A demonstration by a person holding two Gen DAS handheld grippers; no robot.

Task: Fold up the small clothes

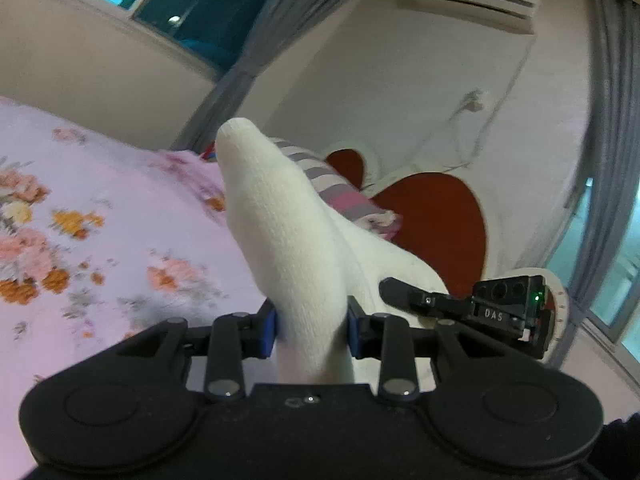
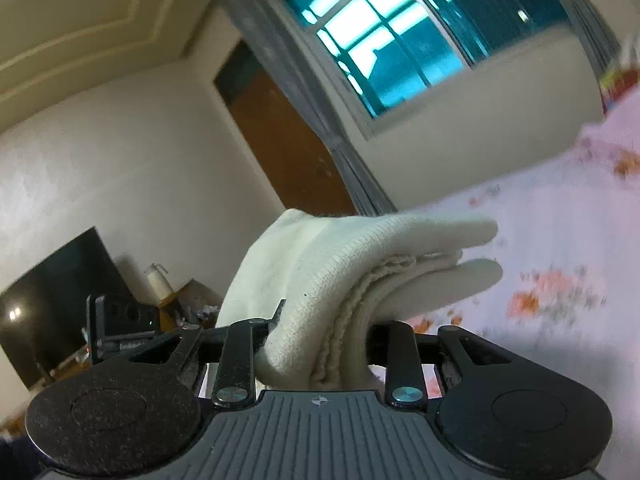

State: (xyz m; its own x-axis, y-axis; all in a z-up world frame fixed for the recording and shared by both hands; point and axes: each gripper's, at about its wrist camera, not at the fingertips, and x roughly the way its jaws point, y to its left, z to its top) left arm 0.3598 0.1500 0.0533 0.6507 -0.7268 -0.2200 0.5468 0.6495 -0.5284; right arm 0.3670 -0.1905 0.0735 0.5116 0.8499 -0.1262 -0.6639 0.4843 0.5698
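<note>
White socks (image 1: 288, 232) hang in the air above the bed, held from both ends. In the left wrist view my left gripper (image 1: 311, 326) is shut on them, its blue pads (image 1: 270, 328) pressing the knit, and one rounded toe sticks up ahead. The fabric runs right to my right gripper (image 1: 400, 294), seen side on. In the right wrist view my right gripper (image 2: 320, 340) is shut on the bunched white socks (image 2: 340, 264). Ribbed edges show between the layers and two rounded ends point right. The right gripper's pads are hidden by the fabric.
A pink floral bedsheet (image 1: 80, 220) lies below; it also shows in the right wrist view (image 2: 552, 240). A pink-and-grey striped cloth (image 1: 340, 188) lies by a red heart-shaped headboard (image 1: 432, 220). A dark screen (image 2: 52, 300), a wooden door (image 2: 280, 140) and a window (image 2: 392, 40) line the walls.
</note>
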